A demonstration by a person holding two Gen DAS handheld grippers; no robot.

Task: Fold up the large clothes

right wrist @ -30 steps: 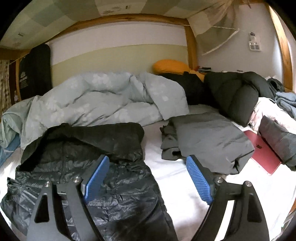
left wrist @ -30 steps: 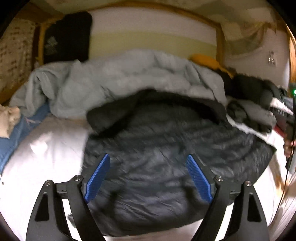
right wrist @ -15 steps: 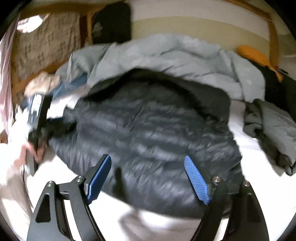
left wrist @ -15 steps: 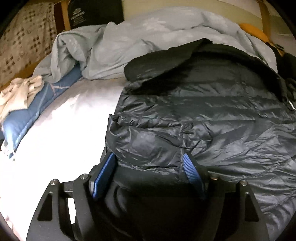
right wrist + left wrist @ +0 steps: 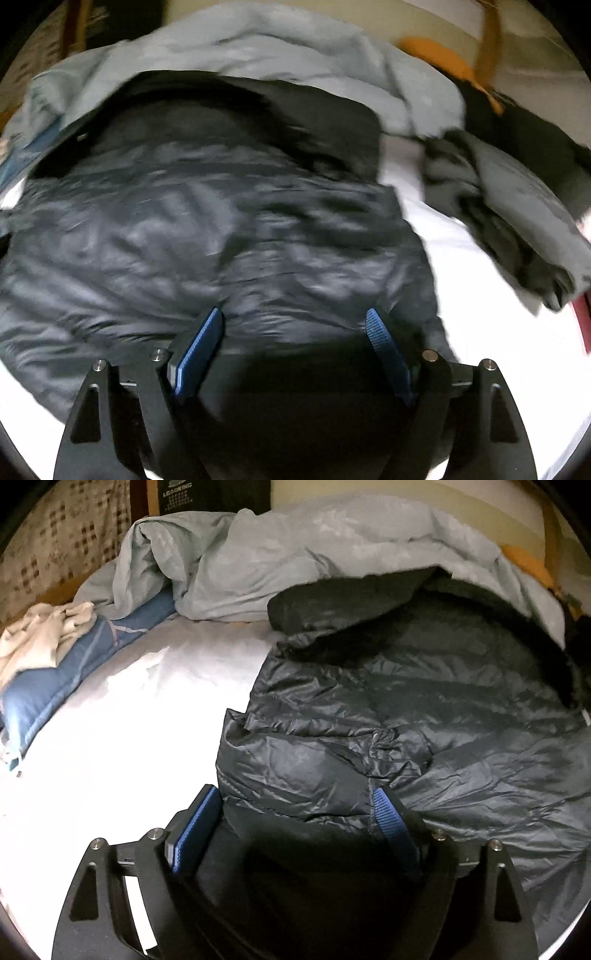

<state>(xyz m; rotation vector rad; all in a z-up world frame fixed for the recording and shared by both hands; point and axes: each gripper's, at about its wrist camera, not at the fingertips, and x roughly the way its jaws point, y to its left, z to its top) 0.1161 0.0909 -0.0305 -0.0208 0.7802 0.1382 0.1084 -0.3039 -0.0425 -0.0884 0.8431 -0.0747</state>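
Since a second ago we have dropped both grippers from a wider look at the bed down to the near edge of the black jacket [image 5: 424,716], which now fills each view; the person's hand seen at the far left half a second back is gone from the right view, which is blurred. The jacket lies spread on the white sheet [image 5: 122,738], its dark collar end toward the far side. To the left sit a blue pillow [image 5: 74,664] with a cream cloth [image 5: 40,635] on it; beyond, a pale grey duvet [image 5: 280,561] is heaped across the far side, overlapping the jacket's top. To the right a grey garment [image 5: 517,206] lies apart on the sheet, with an orange cushion [image 5: 439,55] far behind. Our left gripper [image 5: 295,819] is spread wide and opening, the jacket's near left corner bulging between its blue pads [image 5: 195,827] and touching them. Our right gripper [image 5: 295,343] is spread wide, closing slightly, with the hem between the pads; we cannot tell whether they touch it.
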